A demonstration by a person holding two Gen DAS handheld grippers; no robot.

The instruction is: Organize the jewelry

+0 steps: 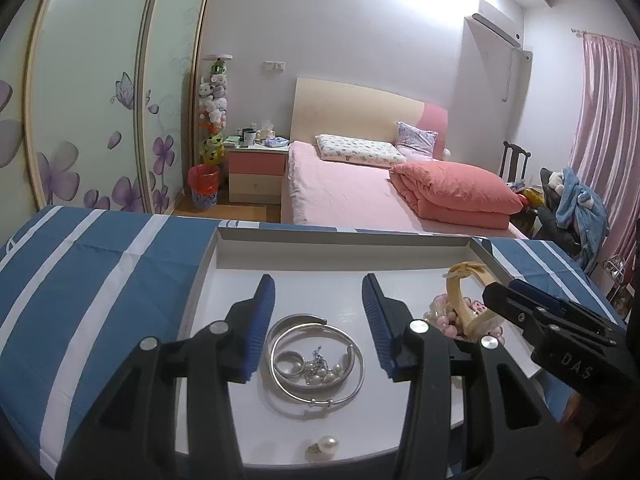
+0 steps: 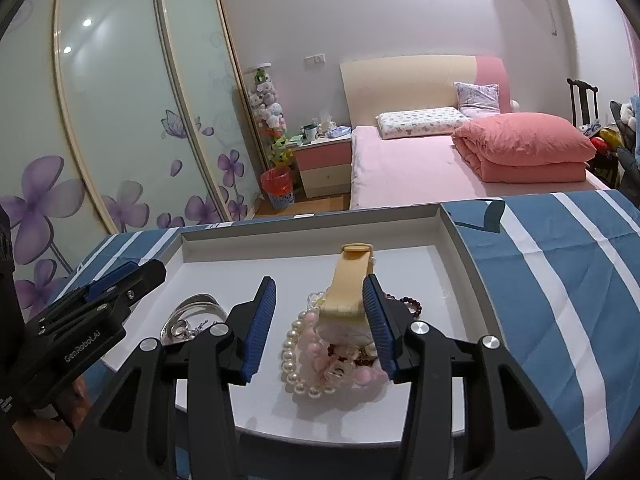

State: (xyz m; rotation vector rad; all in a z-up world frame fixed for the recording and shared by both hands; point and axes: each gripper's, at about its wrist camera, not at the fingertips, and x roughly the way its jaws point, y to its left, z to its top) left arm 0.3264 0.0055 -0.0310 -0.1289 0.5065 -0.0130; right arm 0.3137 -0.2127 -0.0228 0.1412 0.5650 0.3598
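Both claws were black plastic with ribbed blue pads and round silver screw heads at the pivots. The left claw carried white "GenRobot.AI" lettering on its side; the right claw showed embossed "DAS". A bare fingertip showed under each.

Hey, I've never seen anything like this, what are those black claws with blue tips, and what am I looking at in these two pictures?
Each claw is a hand-held gripper that a person carries, with a camera looking along its fingers. One picture comes from the left hand-held gripper, the other from the right hand-held gripper. Both hover over a white tray on a blue striped cloth, with a bedroom behind. The left one frames silver bangles and a pearl earring. The right one frames a yellow-strapped watch lying on a pearl bracelet and pink beads. Both stand open, holding nothing.
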